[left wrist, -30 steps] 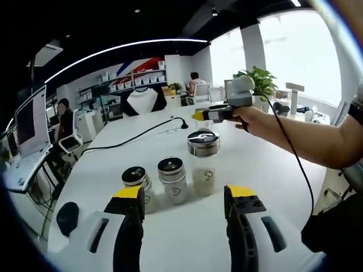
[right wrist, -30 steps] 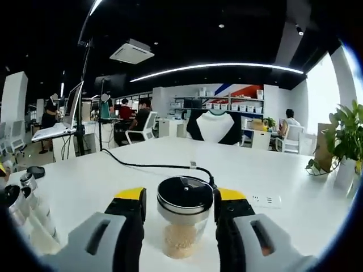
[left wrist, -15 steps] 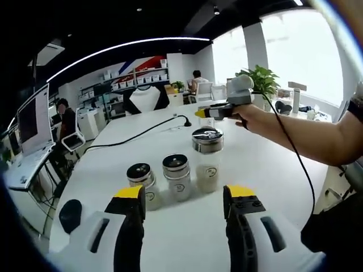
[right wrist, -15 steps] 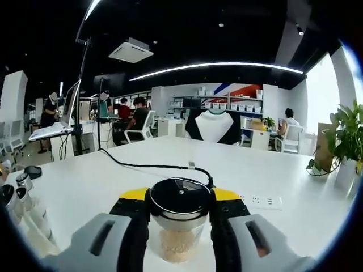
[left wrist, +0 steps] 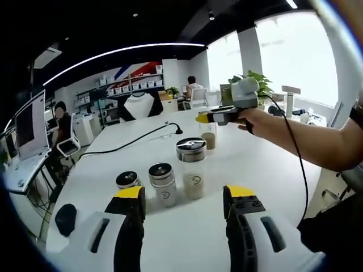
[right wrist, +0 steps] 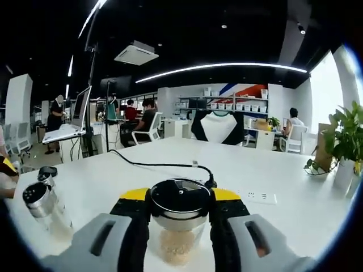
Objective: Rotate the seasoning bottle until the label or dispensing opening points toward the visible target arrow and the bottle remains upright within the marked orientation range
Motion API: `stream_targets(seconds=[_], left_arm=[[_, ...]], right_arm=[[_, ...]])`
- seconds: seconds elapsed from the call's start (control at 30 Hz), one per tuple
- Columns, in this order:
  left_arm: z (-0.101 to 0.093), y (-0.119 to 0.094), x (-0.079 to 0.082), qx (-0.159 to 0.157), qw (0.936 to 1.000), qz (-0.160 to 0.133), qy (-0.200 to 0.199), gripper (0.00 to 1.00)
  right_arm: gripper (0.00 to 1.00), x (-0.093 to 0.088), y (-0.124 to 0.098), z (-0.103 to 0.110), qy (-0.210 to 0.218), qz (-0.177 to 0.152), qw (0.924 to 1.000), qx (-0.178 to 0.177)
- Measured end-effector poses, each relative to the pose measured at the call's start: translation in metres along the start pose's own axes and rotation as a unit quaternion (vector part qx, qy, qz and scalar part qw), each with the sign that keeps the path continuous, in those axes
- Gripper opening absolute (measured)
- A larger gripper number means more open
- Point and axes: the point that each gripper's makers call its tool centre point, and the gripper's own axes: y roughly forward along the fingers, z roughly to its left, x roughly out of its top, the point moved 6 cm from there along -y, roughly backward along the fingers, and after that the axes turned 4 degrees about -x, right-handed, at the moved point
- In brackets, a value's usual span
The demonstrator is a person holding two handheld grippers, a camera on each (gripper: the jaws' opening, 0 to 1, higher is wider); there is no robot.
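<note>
Since a second ago, right gripper (right wrist: 179, 211) has closed its jaws on the seasoning bottle (right wrist: 178, 224), upright above the white table (right wrist: 295, 218). Left gripper view: left gripper (left wrist: 184, 198) jaws spread, near three jars (left wrist: 162, 182); bottle (left wrist: 209, 137) far right

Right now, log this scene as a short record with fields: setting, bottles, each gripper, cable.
setting: white table in an open office
held bottle: seasoning bottle with pale granules, upright, black-and-steel lid
right gripper: right gripper closed on the seasoning bottle, raised above the table in the left gripper view
left gripper: left gripper open, holding nothing
other bottles: three bottles standing in a row ahead of the left gripper
cable: black cable lying across the table
target arrow: cannot be made out
</note>
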Motion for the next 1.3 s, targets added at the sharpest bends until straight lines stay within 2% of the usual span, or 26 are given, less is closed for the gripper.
stream_targets(seconds=[0.17,0.43,0.63,0.77,0.87,0.93,1.03,1.17,1.3], left_arm=[[-0.011,-0.004,0.004,-0.011,0.9999,-0.010,0.004,0.59],[-0.031,-0.004,0.011,-0.038,0.9990,-0.024,0.006,0.58],[-0.048,0.001,0.011,-0.076,0.9967,-0.027,0.002,0.56],[-0.059,0.009,0.003,-0.110,0.9939,-0.009,-0.002,0.57],[-0.066,0.016,-0.001,-0.134,0.9909,0.005,0.003,0.58],[-0.072,0.021,-0.001,-0.150,0.9886,0.007,0.009,0.60],[-0.082,0.025,0.003,-0.175,0.9841,0.005,0.027,0.61],[-0.099,0.023,0.018,-0.230,0.9716,-0.025,0.049,0.61],[-0.107,0.017,0.027,-0.254,0.9640,-0.042,0.066,0.59]], right_arm=[[0.38,-0.003,-0.024,0.006,-0.007,0.004,0.9999,0.007],[0.38,-0.005,-0.070,0.029,-0.003,-0.006,0.9995,0.032],[0.38,-0.009,-0.103,0.050,0.005,-0.008,0.9986,0.053],[0.38,-0.005,-0.133,0.071,0.012,-0.020,0.9962,0.084],[0.38,0.004,-0.155,0.091,0.024,-0.034,0.9905,0.131],[0.37,0.011,-0.170,0.104,0.044,-0.045,0.9835,0.169],[0.37,0.020,-0.193,0.124,0.076,-0.053,0.9674,0.236],[0.37,0.026,-0.209,0.142,0.079,-0.056,0.9531,0.287],[0.37,0.033,-0.221,0.156,0.082,-0.064,0.9419,0.319]])
